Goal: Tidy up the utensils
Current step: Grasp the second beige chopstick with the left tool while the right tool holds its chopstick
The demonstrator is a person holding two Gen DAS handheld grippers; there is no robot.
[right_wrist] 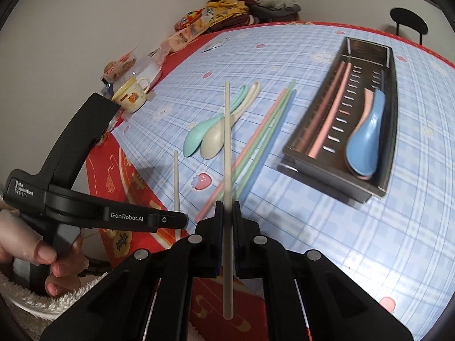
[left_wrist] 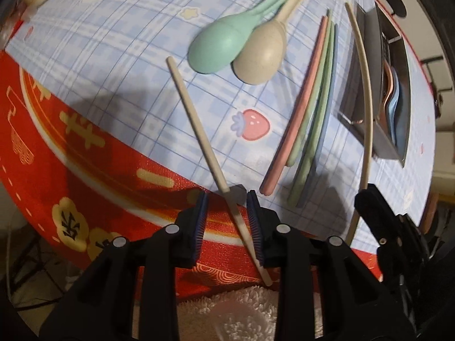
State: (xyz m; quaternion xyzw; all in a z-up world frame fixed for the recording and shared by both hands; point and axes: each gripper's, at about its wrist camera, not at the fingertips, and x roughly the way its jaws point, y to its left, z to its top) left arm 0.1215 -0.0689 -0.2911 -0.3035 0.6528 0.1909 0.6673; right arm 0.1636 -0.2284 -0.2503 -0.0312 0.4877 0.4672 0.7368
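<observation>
Risking a clash on the tray (right_wrist: 389, 153) rim at two o'clock, the long stick tipping in a thin pinch. Right gripper (right_wrist: 226, 210) clamping a beige stick (right_wrist: 227, 142) pointing to twelve. Left gripper (left_wrist: 226, 199) gaping, second stick (left_wrist: 199, 130) lying between, leaning toward eleven, unheld.

Beige chopstick (right_wrist: 227, 153) clamped upright, second beige chopstick (left_wrist: 199, 130) slanting across tablecloth edge
</observation>
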